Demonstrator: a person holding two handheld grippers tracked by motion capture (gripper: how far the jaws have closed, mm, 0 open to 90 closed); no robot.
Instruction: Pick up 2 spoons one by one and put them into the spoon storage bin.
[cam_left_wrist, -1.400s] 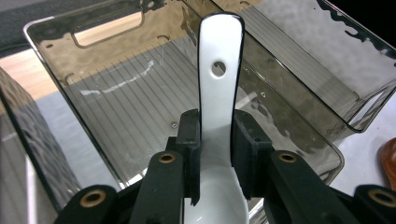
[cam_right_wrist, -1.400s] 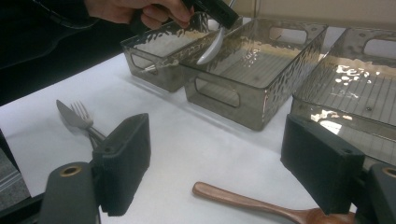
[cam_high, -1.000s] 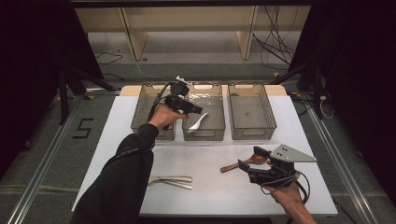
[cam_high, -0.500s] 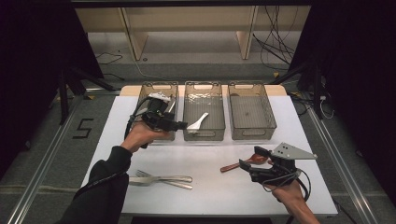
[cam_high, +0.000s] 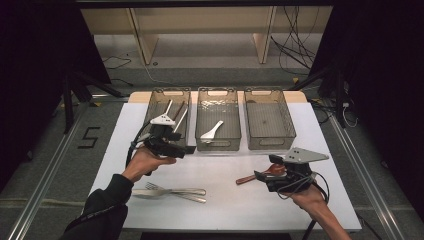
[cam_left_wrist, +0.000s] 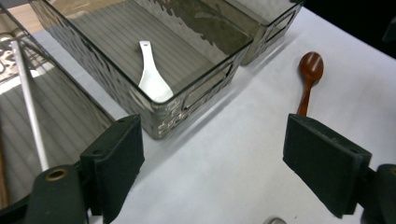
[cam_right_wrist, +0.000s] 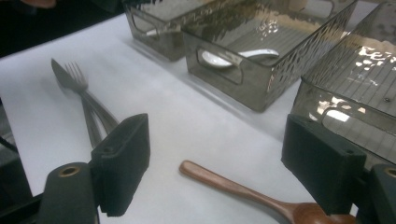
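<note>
Light: overhead, bright on white table (cam_high: 225, 200); surroundings dark.
Glare: speckled highlights on smoky bins (cam_right_wrist: 261, 51).
Shadows: soft, short.
Focus: high view soft; black pads (cam_left_wrist: 116, 158) slightly blurred.

White table with three bins and loose cutlery

The white table (cam_high: 235, 210) carries three clear bins across the upper middle of the frame: left bin (cam_high: 156, 129), middle bin (cam_high: 217, 142), right bin (cam_high: 270, 135). A fork and knife (cam_high: 170, 191) lie lower left, a brown wooden spoon (cam_high: 252, 177) lower right of centre.
</note>
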